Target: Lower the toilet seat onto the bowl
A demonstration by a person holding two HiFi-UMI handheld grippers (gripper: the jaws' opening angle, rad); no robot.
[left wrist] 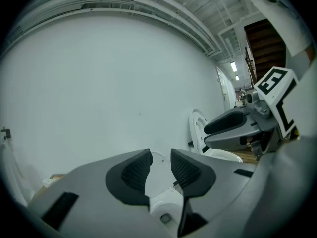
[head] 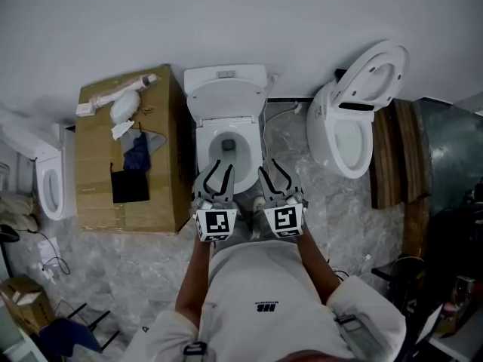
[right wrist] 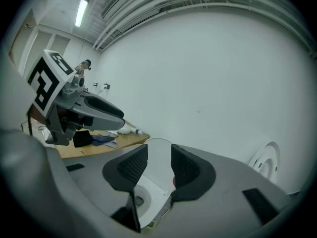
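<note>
Nearest the lens in each gripper view stand the ribbed black pads. On the left gripper we see them parted by a narrow slot with nothing in it. The right gripper shows the same: released and empty. Through both slots we look onto white porcelain that lies beyond the tips, not between them.

In the head view we place the two grippers side by side above the front of the bowl, one on each side of its midline, pointing toward the wall. The toilet seat stands raised at the back of the bowl, against the cistern; we cannot separate seat from lid at this angle. It lies straight ahead of both sets of jaws. Its long axis runs upward from the hinge, and the hinge line runs across, from one gripper's side to the other. Neither hand is clearly nearer. We judge the coming move to be a reach forward to the free top edge, then a swing toward us and down.

Nothing stands between tips and seat. A cardboard box sits just beside the bowl on the left, and a second toilet, its own seat up, stands apart on the right.
</note>
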